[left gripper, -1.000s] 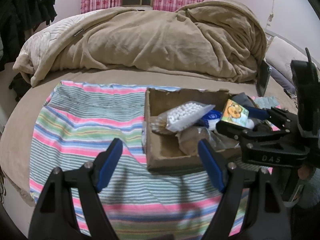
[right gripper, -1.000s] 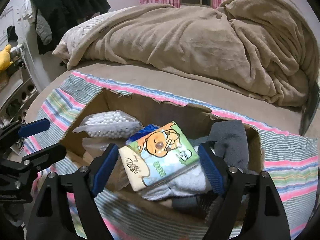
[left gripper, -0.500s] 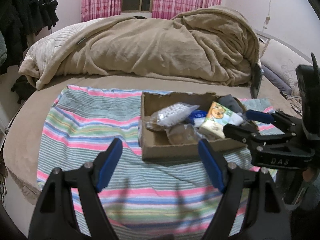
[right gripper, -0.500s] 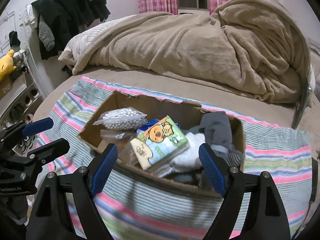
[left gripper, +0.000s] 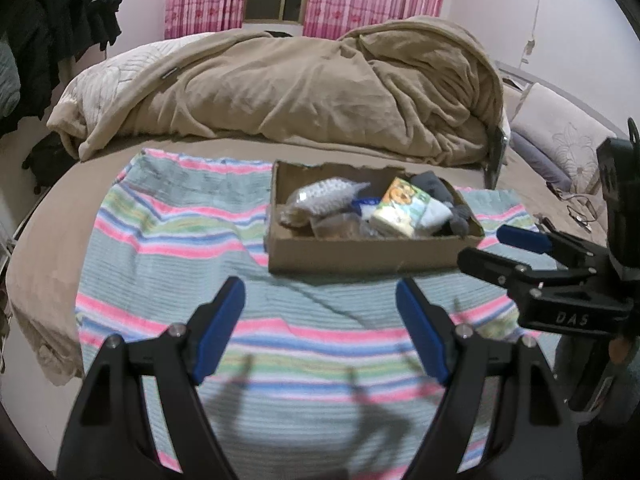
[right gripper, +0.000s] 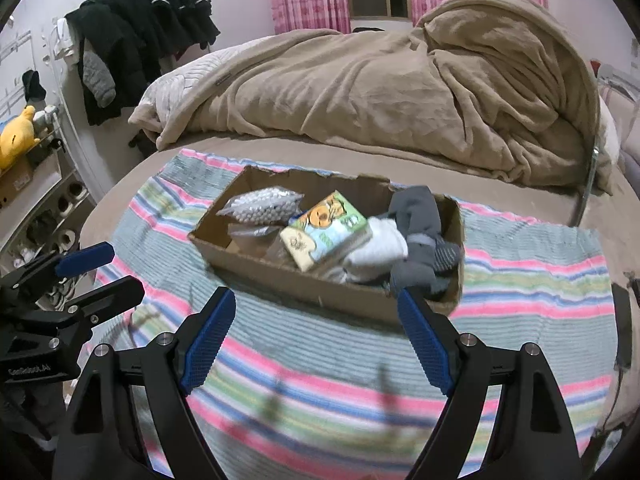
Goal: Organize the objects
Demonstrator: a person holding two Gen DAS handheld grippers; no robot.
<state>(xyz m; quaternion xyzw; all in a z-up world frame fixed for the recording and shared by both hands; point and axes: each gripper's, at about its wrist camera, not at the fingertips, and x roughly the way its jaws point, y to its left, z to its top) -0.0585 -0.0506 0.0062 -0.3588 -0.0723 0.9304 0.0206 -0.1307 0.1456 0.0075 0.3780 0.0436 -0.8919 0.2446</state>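
A shallow cardboard box [left gripper: 360, 254] [right gripper: 296, 280] sits on a striped cloth on the bed. In it lie a bag of white beads [left gripper: 332, 196] [right gripper: 260, 204], a tissue pack with a cartoon bear [left gripper: 404, 206] [right gripper: 328, 228], white and grey socks [right gripper: 416, 232] and clear bags. My left gripper [left gripper: 322, 332] is open and empty, well short of the box. My right gripper [right gripper: 316, 340] is open and empty, just in front of the box; it also shows in the left wrist view [left gripper: 504, 248].
The striped cloth [left gripper: 180, 224] covers the near part of the bed. A rumpled tan blanket [left gripper: 304, 88] fills the far side. Dark clothes [right gripper: 148, 36] hang at the left wall, above shelves with a yellow plush toy [right gripper: 16, 140]. A pillow [left gripper: 560, 136] lies at the right.
Both grippers have drawn back from the box, which now looks smaller and farther. Both stay open and empty. The items in the box have not moved.
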